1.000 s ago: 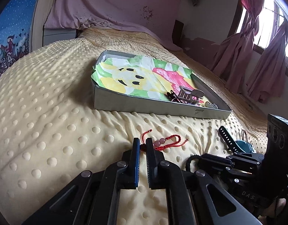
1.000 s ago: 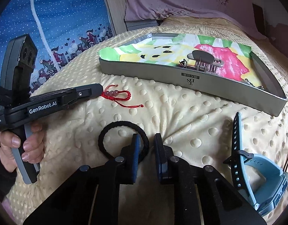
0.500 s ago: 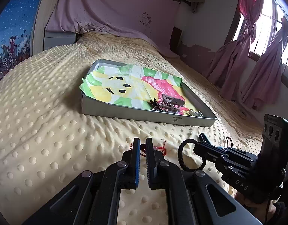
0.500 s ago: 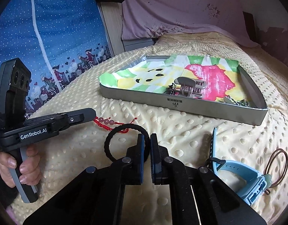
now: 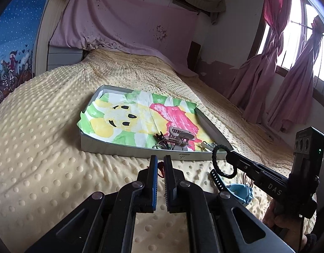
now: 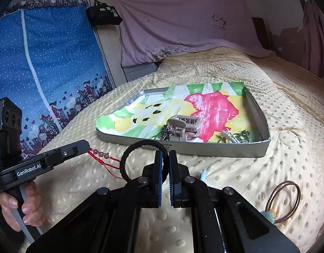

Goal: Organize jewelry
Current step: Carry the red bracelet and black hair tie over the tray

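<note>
I have both grippers clamped and loaded: my right gripper [image 6: 164, 162] is pinched on the black hair tie [image 6: 141, 147], whose loop hangs out to the left of its fingers, and my left gripper [image 5: 159, 164] is closed on the red beaded bracelet [image 6: 101, 155], its cord trailing from the tips toward the right gripper. What matters for the coming move is the tray [image 6: 204, 147]: it lies straight ahead of both grippers, near edge just beyond the fingertips, long axis running across my line of approach. Judging from the left wrist view, the right gripper sits nearer the tray wall, with the tie's loop already at the rim, so I would drop that 1 first. A hair claw [image 6: 183, 126] and some small metal pieces crowd the near right corner inside. A blue watch [image 5: 237, 191] and a brown bangle [image 6: 284, 198] lie on the yellow dotted blanket [image 5: 46, 147] to the right. Around it, a bedroom with pink curtains [image 5: 288, 80].
</note>
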The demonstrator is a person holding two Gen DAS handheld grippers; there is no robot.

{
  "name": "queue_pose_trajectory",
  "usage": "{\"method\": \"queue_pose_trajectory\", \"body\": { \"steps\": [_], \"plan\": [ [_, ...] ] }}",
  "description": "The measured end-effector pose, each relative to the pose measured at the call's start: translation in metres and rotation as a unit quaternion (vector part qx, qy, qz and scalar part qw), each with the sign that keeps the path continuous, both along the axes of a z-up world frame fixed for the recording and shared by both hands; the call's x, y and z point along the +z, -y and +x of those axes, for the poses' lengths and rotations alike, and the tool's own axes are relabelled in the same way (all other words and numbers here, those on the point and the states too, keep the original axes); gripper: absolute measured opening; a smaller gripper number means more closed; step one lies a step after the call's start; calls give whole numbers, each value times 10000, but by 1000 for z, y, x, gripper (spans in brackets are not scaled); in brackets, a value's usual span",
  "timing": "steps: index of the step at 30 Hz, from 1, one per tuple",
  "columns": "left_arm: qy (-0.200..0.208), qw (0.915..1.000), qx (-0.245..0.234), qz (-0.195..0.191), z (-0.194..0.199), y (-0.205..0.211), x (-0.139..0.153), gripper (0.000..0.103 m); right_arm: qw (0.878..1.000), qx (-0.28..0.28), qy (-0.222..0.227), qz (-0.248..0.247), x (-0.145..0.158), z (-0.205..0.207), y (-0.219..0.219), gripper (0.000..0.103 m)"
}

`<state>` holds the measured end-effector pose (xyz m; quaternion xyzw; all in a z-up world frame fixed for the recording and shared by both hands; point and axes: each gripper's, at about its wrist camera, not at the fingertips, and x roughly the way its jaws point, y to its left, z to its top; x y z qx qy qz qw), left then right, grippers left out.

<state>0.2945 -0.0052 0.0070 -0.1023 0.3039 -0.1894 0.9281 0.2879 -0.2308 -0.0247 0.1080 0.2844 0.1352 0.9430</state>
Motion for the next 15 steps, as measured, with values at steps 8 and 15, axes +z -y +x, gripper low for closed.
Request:
{"method": "queue_pose_trajectory", "body": {
  "steps": [8,15],
  "plan": [
    [296,9992,60,-252,13,15,22,6,9990,-323,152,272,15,8,27,5],
    [833,9956,299,-324,35,31,31,6,9977,-516,92,420,20,25,46,5]
  ]
}}
